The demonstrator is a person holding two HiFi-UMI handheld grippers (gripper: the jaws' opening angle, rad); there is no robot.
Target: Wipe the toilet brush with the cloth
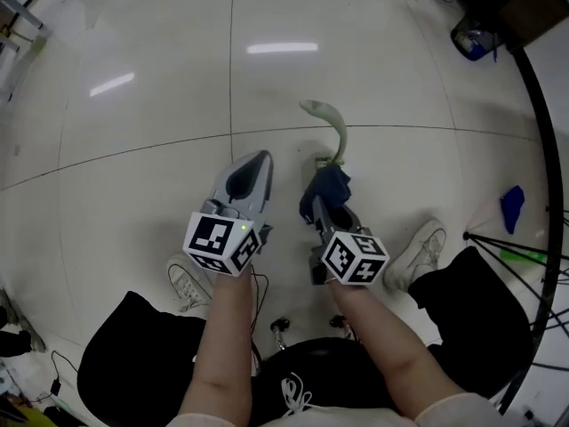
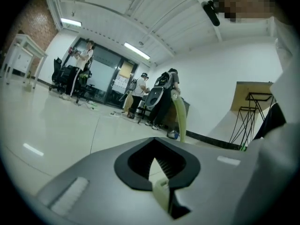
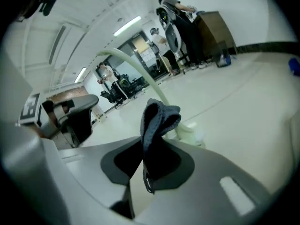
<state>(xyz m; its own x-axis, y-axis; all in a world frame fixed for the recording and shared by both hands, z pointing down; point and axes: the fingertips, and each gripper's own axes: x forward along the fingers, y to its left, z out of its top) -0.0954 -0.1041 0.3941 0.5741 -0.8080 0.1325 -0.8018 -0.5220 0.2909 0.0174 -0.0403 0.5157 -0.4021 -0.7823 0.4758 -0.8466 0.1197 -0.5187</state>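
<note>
Cloth (image 1: 331,183) is hanging clenched in my right gripper (image 1: 322,210), close beside the brush (image 1: 336,130) standing on the floor (image 1: 142,78); my left gripper (image 1: 252,172) is idling closed, empty. Wiping looks only about to start: next I am needing the cloth pressed along it.

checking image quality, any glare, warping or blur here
Head view: bright streaks glare on the glossy floor, and its tile lines bow. Left gripper view: strong fisheye, dark corners, a mosaic patch top right. Right gripper view: same warping; the cloth is clear up close, the far room softer.
</note>
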